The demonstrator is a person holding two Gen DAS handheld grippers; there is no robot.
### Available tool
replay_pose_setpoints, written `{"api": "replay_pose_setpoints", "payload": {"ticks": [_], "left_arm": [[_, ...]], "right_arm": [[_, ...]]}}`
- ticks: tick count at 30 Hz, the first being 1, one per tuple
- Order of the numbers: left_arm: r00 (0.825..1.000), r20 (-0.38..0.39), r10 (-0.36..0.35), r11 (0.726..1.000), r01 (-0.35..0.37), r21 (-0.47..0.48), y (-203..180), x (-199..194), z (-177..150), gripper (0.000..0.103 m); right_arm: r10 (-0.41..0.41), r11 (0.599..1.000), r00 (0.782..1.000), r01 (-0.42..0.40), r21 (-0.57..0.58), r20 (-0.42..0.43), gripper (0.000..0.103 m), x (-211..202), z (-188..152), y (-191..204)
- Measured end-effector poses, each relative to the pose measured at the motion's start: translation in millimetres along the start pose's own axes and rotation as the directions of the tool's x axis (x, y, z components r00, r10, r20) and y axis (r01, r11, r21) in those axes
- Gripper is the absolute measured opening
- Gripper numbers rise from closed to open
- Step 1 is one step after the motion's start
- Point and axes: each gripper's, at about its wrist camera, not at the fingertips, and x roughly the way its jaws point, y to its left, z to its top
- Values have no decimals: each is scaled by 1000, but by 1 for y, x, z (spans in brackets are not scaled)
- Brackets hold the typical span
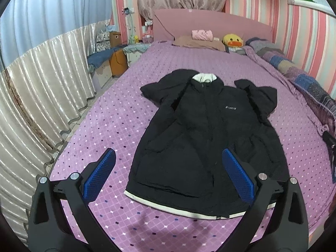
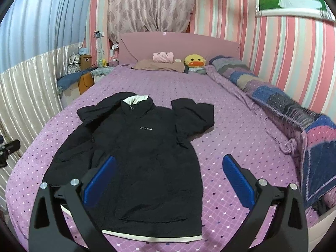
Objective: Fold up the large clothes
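Observation:
A large black jacket [image 1: 201, 138] [image 2: 134, 159] with a white collar lining and a white hem band lies flat, front up, on the purple bedspread [image 1: 105, 126] [image 2: 231, 147]. Its sleeves are bunched up beside the shoulders. My left gripper [image 1: 168, 157] hangs open above the jacket's lower left part, with nothing between its blue pads [image 1: 98, 176]. My right gripper [image 2: 170, 163] is open too, over the jacket's lower right edge. One of its blue pads [image 2: 98, 182] shows against the jacket, the other against bare bedspread.
A rolled patchwork quilt [image 2: 279, 100] runs along the bed's right side by the striped wall. Pillows and a yellow duck plush [image 1: 232, 40] [image 2: 194, 61] sit by the pink headboard. Curtains, boxes and a nightstand [image 1: 117, 63] stand left of the bed.

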Motion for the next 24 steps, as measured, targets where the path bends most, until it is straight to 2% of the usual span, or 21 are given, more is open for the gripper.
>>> {"api": "replay_pose_setpoints", "payload": {"ticks": [7,14,24], "left_arm": [[999,-37,23,1000,-23,3,13,36,-11,100],[996,-82,19,999,-17,32,23,73,-26,100],[996,-85,10,999,-7,34,21,101,-18,100]], "right_arm": [[-25,998,997,28,47,-69,101,41,-23,-13],[-52,999,994,52,-8,-92,101,71,-42,-8],[-38,999,991,34,-32,-126,101,106,-40,2]]}}
